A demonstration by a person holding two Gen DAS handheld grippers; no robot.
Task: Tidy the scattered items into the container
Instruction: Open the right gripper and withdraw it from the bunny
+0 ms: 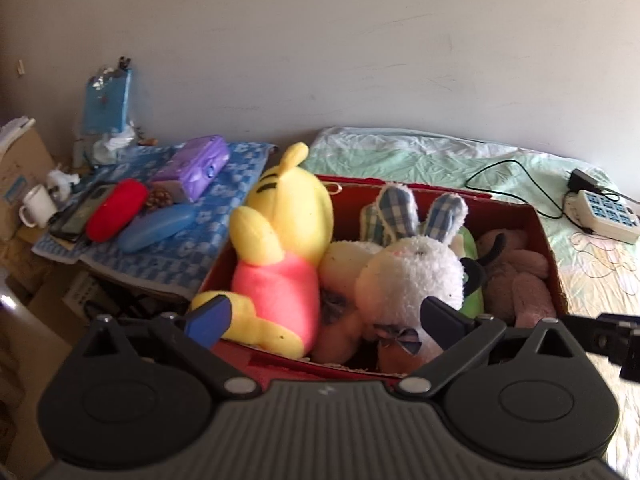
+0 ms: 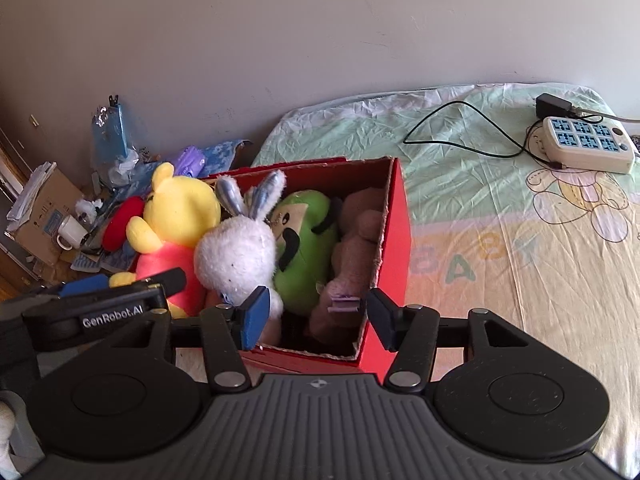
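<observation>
A: Left wrist view has the left tool (image 1: 326, 318) hanging over the near end of the red box (image 1: 548, 236) on the bed (image 1: 440, 160), jaws spread wide with nothing pressed between them.

B: And the box contents?

A: A yellow bear in a pink shirt (image 1: 280, 240) leans at the left end, its legs spilling over the near rim. A white rabbit with checked ears (image 1: 412, 264) lies beside it, then a green plush (image 1: 470, 248), then a brown plush (image 1: 516, 272) at the right end.

B: What about the right tool (image 2: 316, 316)?

A: Right wrist view shows its jaws apart too, gripping nothing, poised over the near right corner of the box, above the brown plush.

B: Anything outside the box?

A: A power strip (image 2: 588, 144) with a black cable (image 2: 460, 140) lies far right on the bed. Left of the bed, a surface with a blue cloth (image 1: 192, 240) carries a red case (image 1: 116, 208), a blue case (image 1: 156, 228) and a purple pack (image 1: 196, 168). A white mug (image 1: 38, 210) stands further left.
</observation>
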